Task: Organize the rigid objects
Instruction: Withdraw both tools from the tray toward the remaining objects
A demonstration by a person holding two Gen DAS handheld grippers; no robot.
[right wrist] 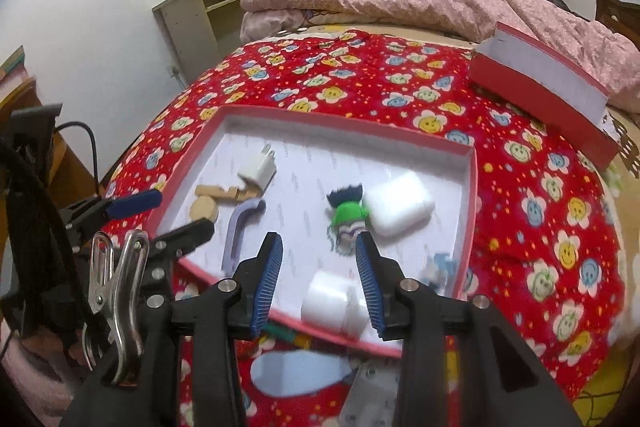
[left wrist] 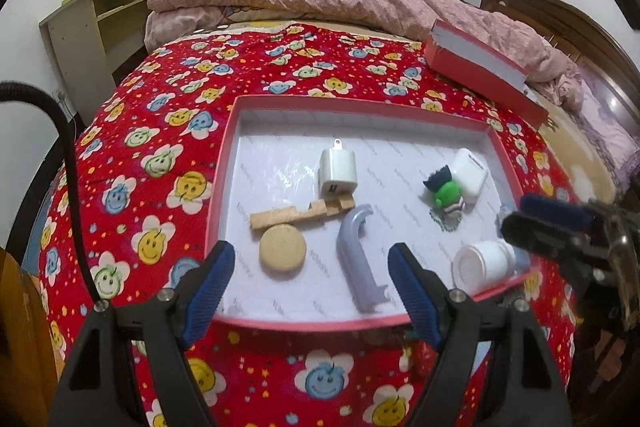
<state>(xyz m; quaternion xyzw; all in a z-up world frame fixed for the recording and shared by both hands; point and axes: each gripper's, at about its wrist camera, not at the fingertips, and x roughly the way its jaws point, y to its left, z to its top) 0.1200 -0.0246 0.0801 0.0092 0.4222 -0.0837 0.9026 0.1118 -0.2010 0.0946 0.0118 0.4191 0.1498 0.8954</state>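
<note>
A shallow red-rimmed tray (left wrist: 224, 163) lies on the bed's red flower-print quilt (left wrist: 160, 147). Inside, on its white floor: a white charger cube (left wrist: 337, 169) toward the far middle, with a wooden notched strip (left wrist: 296, 215) just near of it and a round wooden disc (left wrist: 282, 247) touching that strip's near side. A grey curved plastic piece (left wrist: 357, 259) lies to the right of the disc. Further right sit a green-clad figurine (left wrist: 448, 195) and a white earbud case (left wrist: 470, 173), side by side (contact unclear). A white jar (left wrist: 482, 265) lies on its side in the near right corner. Left tongs (left wrist: 312, 291) stand wide over the near rim, holding nothing. Right tongs (right wrist: 318, 279) are also spread, empty, with the jar (right wrist: 332, 301) between their fingers. A red box (left wrist: 480, 67) rests far right.
</note>
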